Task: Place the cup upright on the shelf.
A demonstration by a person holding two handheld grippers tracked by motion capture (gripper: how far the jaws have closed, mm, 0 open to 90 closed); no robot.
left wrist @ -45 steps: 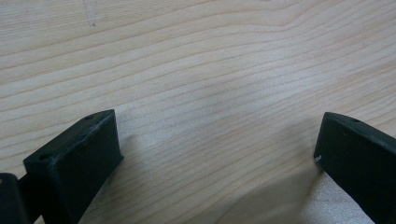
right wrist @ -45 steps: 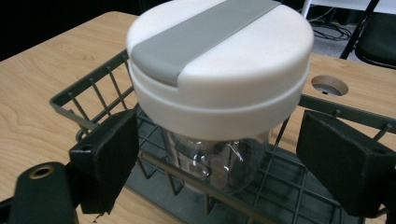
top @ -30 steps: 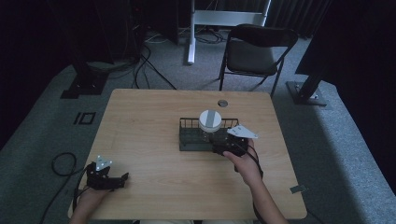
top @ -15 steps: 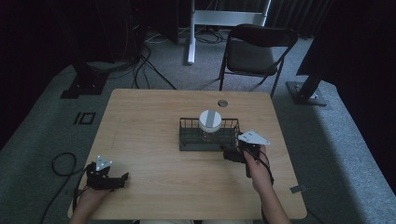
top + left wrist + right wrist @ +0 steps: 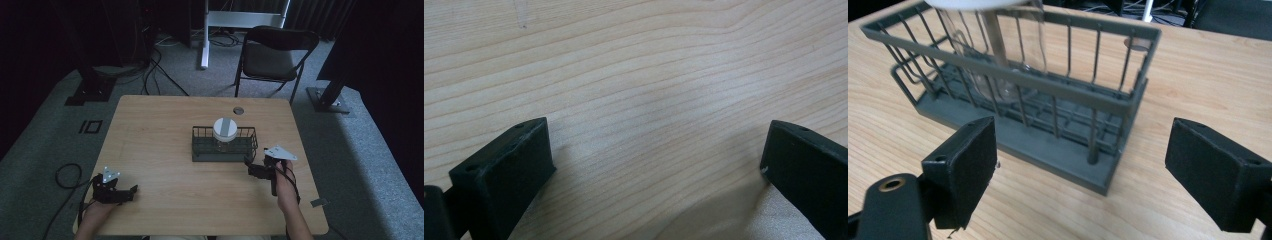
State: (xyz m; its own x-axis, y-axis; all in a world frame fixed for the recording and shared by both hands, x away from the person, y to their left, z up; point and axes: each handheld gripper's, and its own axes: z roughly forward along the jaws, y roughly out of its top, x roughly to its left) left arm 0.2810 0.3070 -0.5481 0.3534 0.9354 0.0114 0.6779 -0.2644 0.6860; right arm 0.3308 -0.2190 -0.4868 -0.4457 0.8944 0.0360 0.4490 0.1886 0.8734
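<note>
Mid-desk, right of centre: glass jar [image 5: 225, 134] with a white lid standing in the wire basket [image 5: 248, 141].
Right gripper [image 5: 254, 170] sits just near-right of it, fingers wide apart, empty; left gripper [image 5: 129, 192] rests near-left on the desk [image 5: 160, 130], also spread.

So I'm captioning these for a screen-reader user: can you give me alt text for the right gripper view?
A dark wire basket sits on a light wooden table, with a clear jar with a white lid standing in its far end. The right tool, jaws wide open and holding nothing, frames the basket's near corner from the foreground.
</note>
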